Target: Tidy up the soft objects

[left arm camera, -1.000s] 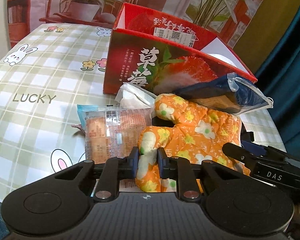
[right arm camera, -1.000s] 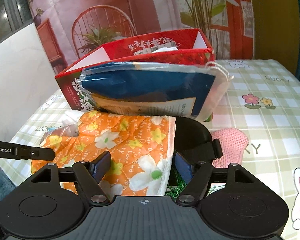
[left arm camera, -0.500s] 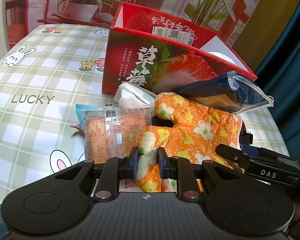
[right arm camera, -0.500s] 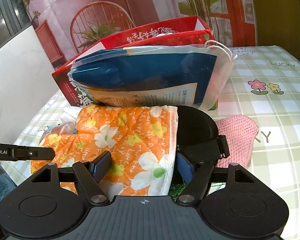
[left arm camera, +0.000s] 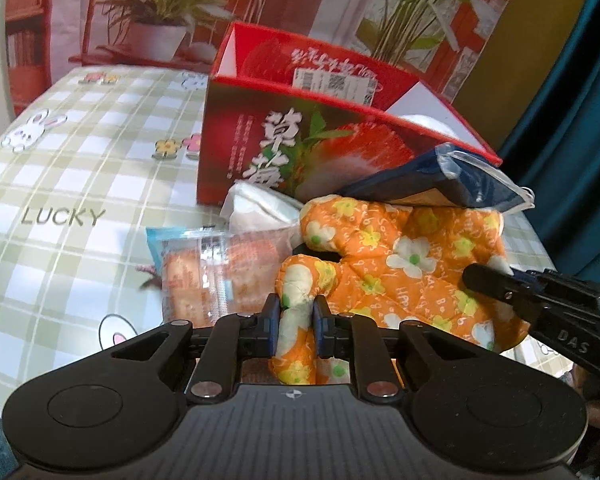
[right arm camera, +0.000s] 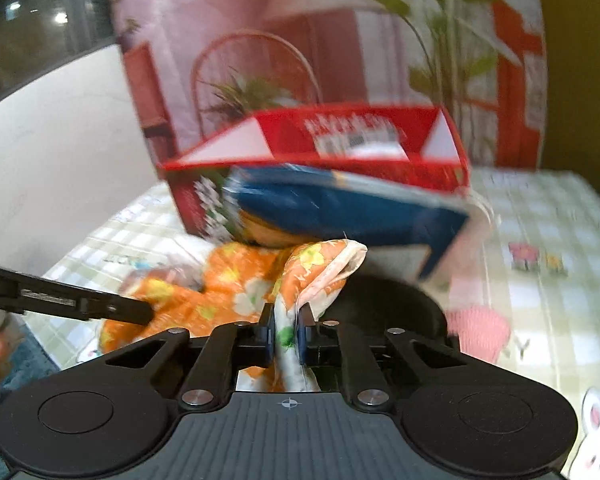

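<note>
Checked green-and-white oilcloth covers the table [left arm camera: 60, 184], a printed garden backdrop behind. Near its far edge stands a glossy red strawberry box [left arm camera: 284, 148], a blue plastic pouch [right arm camera: 340, 208] leaning on it. The quilted orange floral mitt [left arm camera: 400, 256] lies in front; left gripper [left arm camera: 296, 320] clamps its thumb, right gripper [right arm camera: 286, 332], open a second ago, now pinches its cuff.

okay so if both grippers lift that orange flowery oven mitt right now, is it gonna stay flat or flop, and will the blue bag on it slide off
The orange mitt is quilted cloth and bunches between the left gripper and right gripper, so it will probably sag. The blue bag leans on it and looks glossy, so it may well slip toward the red box.
</note>
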The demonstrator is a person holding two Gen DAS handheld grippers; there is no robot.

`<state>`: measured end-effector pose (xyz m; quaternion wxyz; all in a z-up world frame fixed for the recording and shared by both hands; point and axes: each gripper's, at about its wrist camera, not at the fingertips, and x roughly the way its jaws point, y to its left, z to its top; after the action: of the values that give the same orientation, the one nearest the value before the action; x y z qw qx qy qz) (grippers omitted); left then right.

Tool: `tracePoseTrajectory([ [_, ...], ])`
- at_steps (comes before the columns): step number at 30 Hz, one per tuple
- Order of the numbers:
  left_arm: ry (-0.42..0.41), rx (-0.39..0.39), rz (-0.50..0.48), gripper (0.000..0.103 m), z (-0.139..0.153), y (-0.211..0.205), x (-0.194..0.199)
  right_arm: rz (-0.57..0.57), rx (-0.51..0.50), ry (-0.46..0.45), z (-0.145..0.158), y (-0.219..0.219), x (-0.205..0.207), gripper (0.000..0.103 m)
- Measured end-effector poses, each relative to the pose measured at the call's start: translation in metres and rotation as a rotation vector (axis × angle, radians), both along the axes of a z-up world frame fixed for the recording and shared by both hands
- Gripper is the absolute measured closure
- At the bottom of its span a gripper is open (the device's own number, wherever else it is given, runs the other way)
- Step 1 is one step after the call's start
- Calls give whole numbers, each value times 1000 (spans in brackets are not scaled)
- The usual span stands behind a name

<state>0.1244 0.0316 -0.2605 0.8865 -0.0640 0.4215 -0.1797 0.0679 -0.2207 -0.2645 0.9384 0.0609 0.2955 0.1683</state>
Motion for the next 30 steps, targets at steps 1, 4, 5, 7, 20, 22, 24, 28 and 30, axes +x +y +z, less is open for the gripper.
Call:
tracePoseTrajectory([
  [1, -10, -3, 1, 86, 2, 0, -1, 12, -3, -20, 4, 1, -2, 94],
  [4, -45, -18, 9, 86, 8, 2, -3, 40, -22, -79, 16, 6, -11, 94],
  [5, -62, -23, 11, 86, 10, 3, -4, 47, -27, -103, 20, 6, -13, 94],
  [7, -107, -37, 13, 86, 17, 5, -7, 58, -34, -152, 30, 8, -16, 94],
  [20, -385, -23, -8, 86, 75, -5, -4, 98, -68, -345, 94, 3, -5, 94],
  [22, -408, -16, -5, 86, 86, -9, 6, 104, -64, -351, 104, 0, 6, 94],
  [24, -422, -14, 4, 86, 97, -10, 14, 109, -61, -356, 111, -2, 20, 94],
  [28, -446, -27, 33, 86, 111, -14, 40, 108, -111, -371, 118, -4, 52, 94],
  [30, -451, -31, 47, 86, 116, -17, 54, 109, -134, -365, 119, -4, 70, 94],
])
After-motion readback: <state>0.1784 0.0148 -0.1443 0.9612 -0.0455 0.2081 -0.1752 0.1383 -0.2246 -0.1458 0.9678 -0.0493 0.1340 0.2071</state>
